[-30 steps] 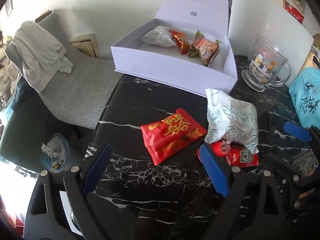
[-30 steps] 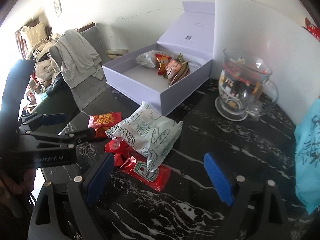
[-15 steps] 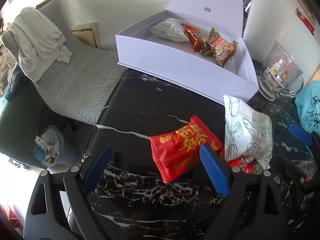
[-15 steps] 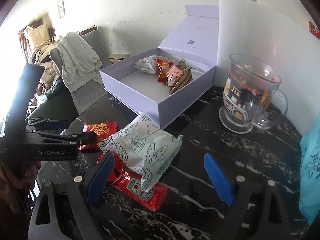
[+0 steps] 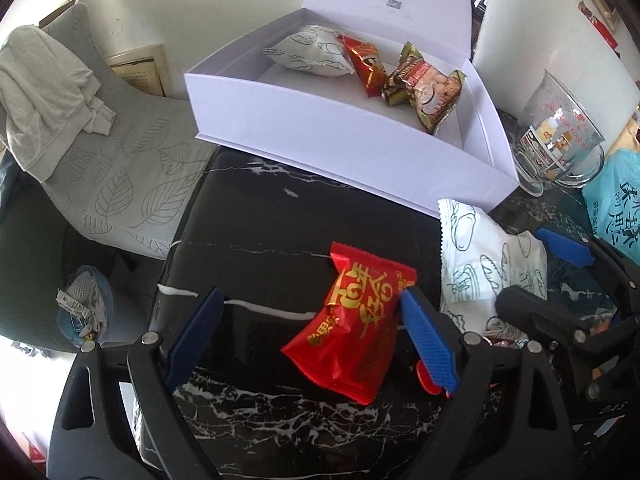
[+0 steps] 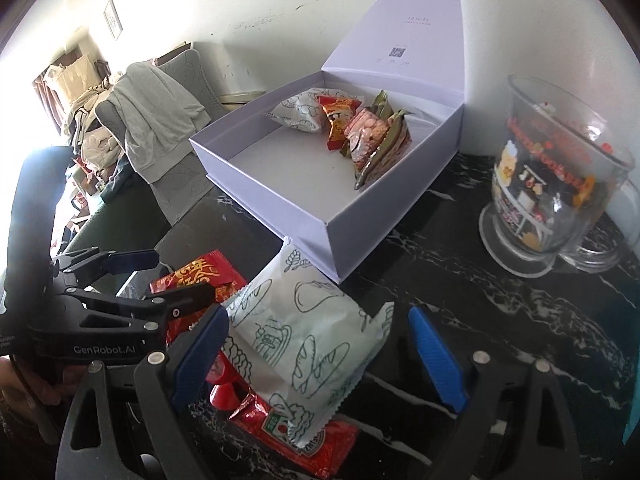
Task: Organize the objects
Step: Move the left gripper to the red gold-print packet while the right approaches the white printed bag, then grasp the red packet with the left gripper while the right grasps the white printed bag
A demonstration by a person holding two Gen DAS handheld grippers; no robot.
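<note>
A red snack packet (image 5: 356, 320) with gold characters lies on the black marble table (image 5: 272, 240), between the wide jaws of my left gripper (image 5: 312, 340), close to its right finger. My right gripper (image 6: 318, 356) is open too, its fingers standing either side of a white packet (image 6: 312, 332) printed with green bread drawings. That packet rests on a red ketchup sachet (image 6: 296, 436). Behind them stands an open white box (image 6: 380, 216) with several snack packets inside. My left gripper (image 6: 168, 276) shows at the left of the right wrist view, over the red packet (image 6: 200, 276).
A printed glass mug (image 6: 552, 184) stands at the right of the box, with a teal bag (image 5: 616, 208) beyond it. A chair (image 5: 132, 184) draped with a grey garment sits off the table's left edge. A white board (image 6: 540, 40) leans behind the mug.
Both grippers have come forward and lower toward the packets. The red packet now lies between the left jaws and the white packet between the right jaws. Nothing has been gripped.
</note>
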